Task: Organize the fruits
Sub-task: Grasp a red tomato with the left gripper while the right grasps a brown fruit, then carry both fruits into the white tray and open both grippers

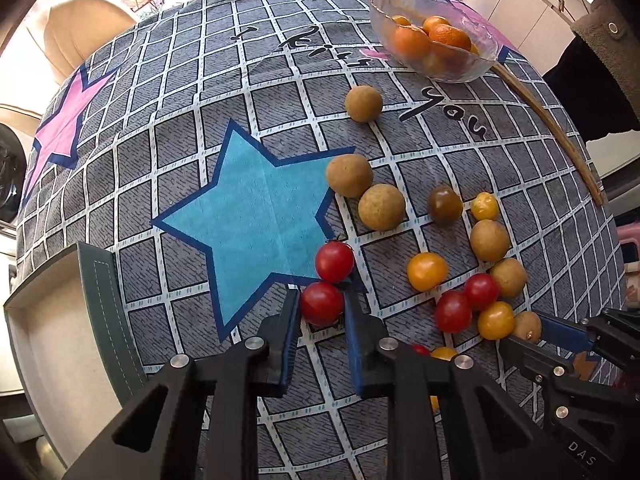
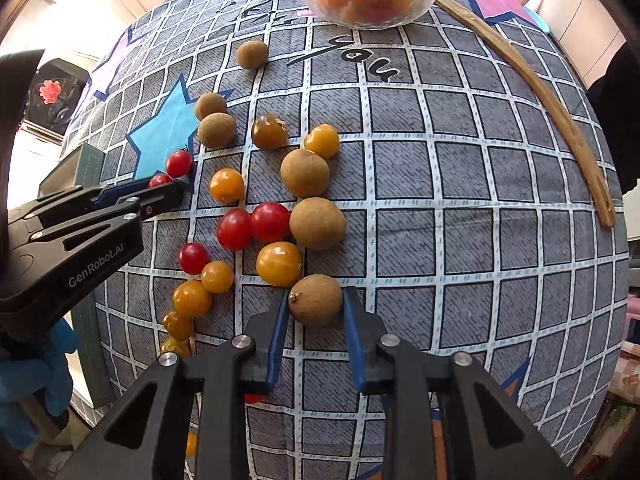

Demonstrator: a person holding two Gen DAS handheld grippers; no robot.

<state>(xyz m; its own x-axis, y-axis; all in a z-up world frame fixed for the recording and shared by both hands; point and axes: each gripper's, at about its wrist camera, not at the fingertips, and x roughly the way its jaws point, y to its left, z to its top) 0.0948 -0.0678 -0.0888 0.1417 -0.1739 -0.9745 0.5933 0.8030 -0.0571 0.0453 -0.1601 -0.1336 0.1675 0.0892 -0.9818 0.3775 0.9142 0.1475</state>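
While both grippers are down among the loose fruit, the sorting has barely started, by the look of it. The glass bowl [image 1: 434, 46] at the far edge holds only oranges [image 1: 448, 38], and nearly everything else lies scattered on the checked cloth [image 1: 168, 152].

The left gripper [image 1: 322, 308] has its blue pads closed in against a red tomato [image 1: 321, 303] at the tip of the blue star [image 1: 256, 216]. A second red tomato [image 1: 334, 261] sits touching it just beyond, clear of the jaws.

The right gripper [image 2: 316, 306] is pinched on a brown longan [image 2: 315, 299], one pad on either side. It is the nearest fruit of the cluster, touching a yellow tomato [image 2: 279, 264] just beyond it.

Still to go, I'd judge: five more longans, a handful of red and yellow tomatoes strung along the near-left, and one dark tomato [image 2: 269, 132]. A box with a grey flap [image 1: 100, 280] waits at the left edge; whether that is a destination I cannot tell.

As for orientation, both fruits are close to round, so there is hardly a long axis to speak of. The longan's stem nub [image 2: 295, 297] faces the left pad and slightly up. The held tomato's dark calyx looks to point away towards its neighbour, though the far finger partly hides it. Neither fruit is off the cloth yet.
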